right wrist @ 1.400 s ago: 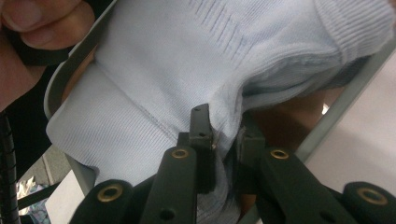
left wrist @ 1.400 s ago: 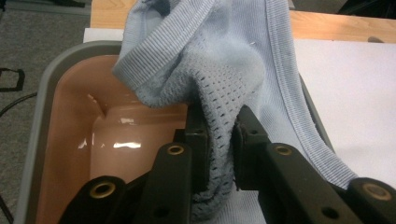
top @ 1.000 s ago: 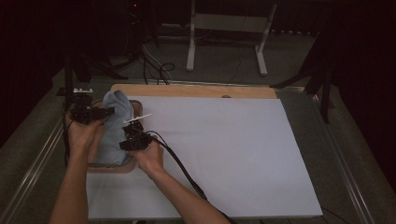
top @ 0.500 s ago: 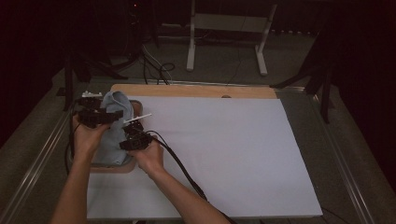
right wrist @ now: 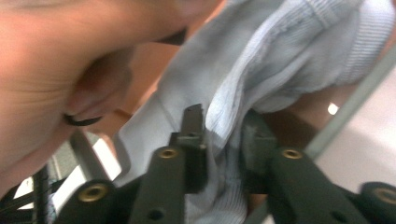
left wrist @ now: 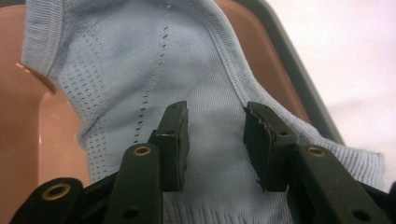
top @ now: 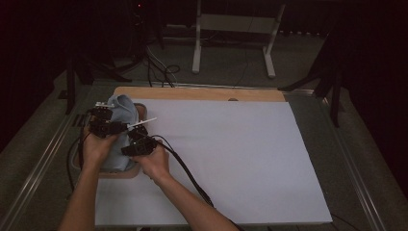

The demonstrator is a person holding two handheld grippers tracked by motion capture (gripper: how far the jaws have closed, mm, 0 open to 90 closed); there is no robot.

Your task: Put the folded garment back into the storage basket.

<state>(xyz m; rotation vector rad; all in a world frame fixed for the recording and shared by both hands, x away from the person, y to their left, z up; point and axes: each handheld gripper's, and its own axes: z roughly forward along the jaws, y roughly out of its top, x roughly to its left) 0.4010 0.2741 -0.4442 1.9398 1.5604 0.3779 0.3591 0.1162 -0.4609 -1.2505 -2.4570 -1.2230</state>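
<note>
High view: a person's two forearms reach in from the bottom toward the left end of a table covered by a white sheet [top: 231, 159]. A light blue knit garment [top: 122, 108] lies bunched in a pinkish tray [top: 126, 173] at the sheet's left edge. The left gripper [top: 103, 122] now sits lower and closer to the cloth than a second ago, while the right gripper [top: 139, 144] rests just beside it, in the same place as before. Left gripper view: the two black jaws stand apart over the blue knit, with a flat stretch of fabric between them; they have just been closing, and the pads do not visibly press on the cloth. The tray's pink wall [left wrist: 32, 130] shows at the left. Right gripper view: the jaws straddle a raised fold of the garment [right wrist: 224, 121]; they have just been opening, yet the fold sits snug between the pads. A hand [right wrist: 60, 70] appears blurred at the upper left.
</note>
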